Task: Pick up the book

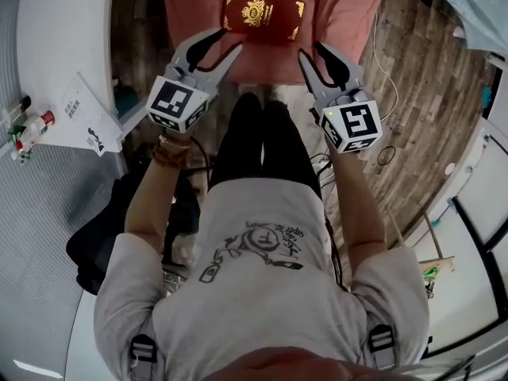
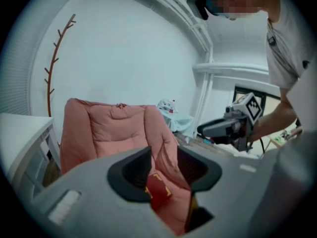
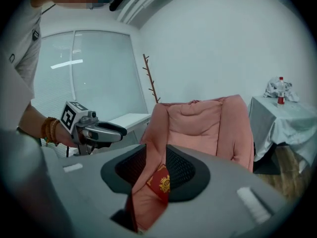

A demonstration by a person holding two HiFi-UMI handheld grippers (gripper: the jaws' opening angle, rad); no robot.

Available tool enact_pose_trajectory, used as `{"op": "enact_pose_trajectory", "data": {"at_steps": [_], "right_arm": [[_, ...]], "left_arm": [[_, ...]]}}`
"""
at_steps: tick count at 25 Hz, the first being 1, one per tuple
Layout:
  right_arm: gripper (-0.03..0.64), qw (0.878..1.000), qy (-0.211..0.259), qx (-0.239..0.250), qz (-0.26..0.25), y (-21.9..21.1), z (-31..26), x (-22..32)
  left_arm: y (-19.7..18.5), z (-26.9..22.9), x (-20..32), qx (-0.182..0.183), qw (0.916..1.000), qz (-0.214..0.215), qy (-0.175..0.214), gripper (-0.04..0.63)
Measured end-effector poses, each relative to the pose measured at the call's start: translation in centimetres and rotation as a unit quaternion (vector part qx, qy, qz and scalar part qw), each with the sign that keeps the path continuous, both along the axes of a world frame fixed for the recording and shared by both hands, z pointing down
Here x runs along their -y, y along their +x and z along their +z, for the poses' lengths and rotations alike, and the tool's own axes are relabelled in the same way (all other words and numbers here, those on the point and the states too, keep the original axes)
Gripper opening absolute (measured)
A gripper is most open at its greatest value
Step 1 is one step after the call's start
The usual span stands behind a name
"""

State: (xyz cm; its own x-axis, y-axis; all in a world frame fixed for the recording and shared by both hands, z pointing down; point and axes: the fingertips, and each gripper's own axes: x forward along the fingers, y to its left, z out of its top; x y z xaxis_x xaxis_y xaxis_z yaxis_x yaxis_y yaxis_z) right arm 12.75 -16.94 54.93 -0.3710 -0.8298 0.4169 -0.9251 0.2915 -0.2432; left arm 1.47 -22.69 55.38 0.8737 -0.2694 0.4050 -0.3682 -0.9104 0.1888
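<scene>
I hold my left gripper (image 1: 227,41) and my right gripper (image 1: 311,52) out in front of me, side by side over my knees, both tipped slightly down toward the pink armchair (image 1: 353,10). The dark red book (image 1: 262,14), with its gold emblem and gold corners, lies flat on the armchair's seat cushion. It is just ahead of the two sets of jaws and roughly centred between them.

In the left gripper view the jaws stand a little apart. Nothing is between the pads; the book (image 2: 158,192) shows through the narrow gap, further off on the cushion. The right gripper view gives the same picture: a modest gap, bare pads, and the book (image 3: 161,183) visible beyond them on the seat. Neither gripper touches the book or the armchair.

Each gripper also shows in the other's camera, the right gripper (image 2: 205,129) off to one side and the left gripper (image 3: 121,131) likewise. A white table (image 1: 55,38) with a sheet of paper (image 1: 83,117) stands to my left, and wooden flooring (image 1: 421,78) runs to my right.
</scene>
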Motion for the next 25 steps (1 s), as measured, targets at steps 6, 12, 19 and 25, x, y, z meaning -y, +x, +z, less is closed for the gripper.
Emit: {"op": "enact_pose_trajectory", "data": {"at_steps": [6, 12, 19, 25], "right_arm": [[0.153, 0.999, -0.040, -0.003, 0.014, 0.9, 9.6, 0.9], [0.188, 0.997, -0.078, -0.005, 0.018, 2.3, 18.7, 1.9], [0.231, 0.993, -0.113, 0.000, 0.020, 2.8, 28.0, 4.1], [0.272, 0.988, -0.147, 0.018, 0.032, 2.5, 34.8, 4.5]], "left_arm": [[0.1, 9.5, 1.9, 0.034, 0.9992, 0.003, -0.023, 0.211], [0.4, 18.6, 3.7, 0.056, 0.9962, -0.011, -0.066, 0.253], [-0.1, 28.1, 5.6, 0.097, 0.9891, -0.023, -0.109, 0.348], [-1.2, 34.3, 7.2, 0.119, 0.9818, -0.039, -0.143, 0.386]]}}
